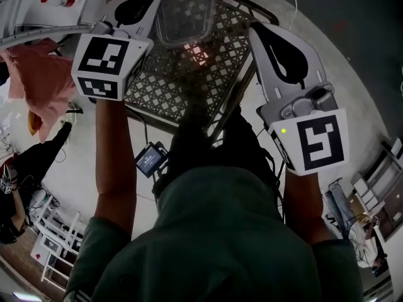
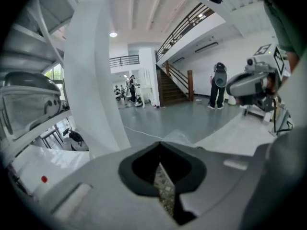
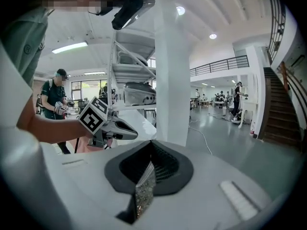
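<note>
Both grippers are held up in front of me over a metal lattice table (image 1: pixel 208 74). A clear plastic container (image 1: pixel 187 11) sits on that lattice. My left gripper (image 1: pixel 140 8) is shut with nothing in it, its tip just left of the container. My right gripper (image 1: pixel 272 39) is also shut and empty, hanging off the lattice's right edge. In the left gripper view the jaws (image 2: pixel 162 176) meet, and only a thin slit shows lattice behind. The right gripper view shows the same closed jaws (image 3: pixel 147 172), with the left gripper (image 3: pixel 112 128) beyond them.
A pink cloth (image 1: pixel 38 83) hangs at the left. A small screen device (image 1: pixel 150 159) lies on the floor near my legs. A white pillar (image 3: pixel 172 80) stands ahead, a staircase (image 2: pixel 172 87) and standing people (image 2: pixel 218 85) farther off. A person (image 3: pixel 55 97) stands at the left.
</note>
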Tool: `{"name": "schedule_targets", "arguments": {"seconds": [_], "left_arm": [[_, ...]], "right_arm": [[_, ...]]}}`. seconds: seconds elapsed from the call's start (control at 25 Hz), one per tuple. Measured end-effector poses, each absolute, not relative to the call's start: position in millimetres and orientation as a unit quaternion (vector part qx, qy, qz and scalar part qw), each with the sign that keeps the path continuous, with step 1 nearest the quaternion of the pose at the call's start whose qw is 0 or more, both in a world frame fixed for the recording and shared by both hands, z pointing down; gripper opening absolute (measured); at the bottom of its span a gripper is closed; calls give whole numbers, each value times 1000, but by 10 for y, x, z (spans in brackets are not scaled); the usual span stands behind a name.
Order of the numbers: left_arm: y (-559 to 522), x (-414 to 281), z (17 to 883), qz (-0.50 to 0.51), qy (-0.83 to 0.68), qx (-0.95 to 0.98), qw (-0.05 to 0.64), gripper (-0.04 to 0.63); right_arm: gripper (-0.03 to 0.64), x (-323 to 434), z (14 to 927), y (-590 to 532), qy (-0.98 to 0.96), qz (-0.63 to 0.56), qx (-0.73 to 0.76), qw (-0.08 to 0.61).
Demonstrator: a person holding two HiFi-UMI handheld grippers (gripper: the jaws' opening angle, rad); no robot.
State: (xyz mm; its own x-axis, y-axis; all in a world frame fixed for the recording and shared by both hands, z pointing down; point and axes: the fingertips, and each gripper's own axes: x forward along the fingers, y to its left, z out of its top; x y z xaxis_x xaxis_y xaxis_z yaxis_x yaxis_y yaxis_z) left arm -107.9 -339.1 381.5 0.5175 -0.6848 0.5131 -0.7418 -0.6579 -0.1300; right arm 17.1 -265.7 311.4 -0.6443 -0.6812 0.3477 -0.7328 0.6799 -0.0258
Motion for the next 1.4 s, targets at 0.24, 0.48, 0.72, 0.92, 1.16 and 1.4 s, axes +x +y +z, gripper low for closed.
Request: {"name": "schedule_targets", "arguments": {"seconds": [0.24,0.48,0.72,0.92,1.16,1.4], "left_arm": [[-3096,-1124,3351,253,-420,871,20,2],[-2853,-1093,2965,248,-424,871,-1,2],[-2597,-1018,2617,242,-427,871,-23,2],[-2391,-1030,2357,237,-434,868,-33,2],[-2203,-1083,2143,238,-441,864,-46,2],[-1978,-1056,2005,241,-439,864,-49,2]], "right_arm": [[6,59,2691,-2463,-911,26,384,145],[6,-23,2318,-2330,-918,-7,374,129],[5,-58,1971,-2208,-924,-36,363,114],[5,-32,1734,-2106,-926,-50,357,108],[5,10,1553,-1976,-927,-63,353,106],[5,58,1459,-1774,-929,-68,344,116]]}}
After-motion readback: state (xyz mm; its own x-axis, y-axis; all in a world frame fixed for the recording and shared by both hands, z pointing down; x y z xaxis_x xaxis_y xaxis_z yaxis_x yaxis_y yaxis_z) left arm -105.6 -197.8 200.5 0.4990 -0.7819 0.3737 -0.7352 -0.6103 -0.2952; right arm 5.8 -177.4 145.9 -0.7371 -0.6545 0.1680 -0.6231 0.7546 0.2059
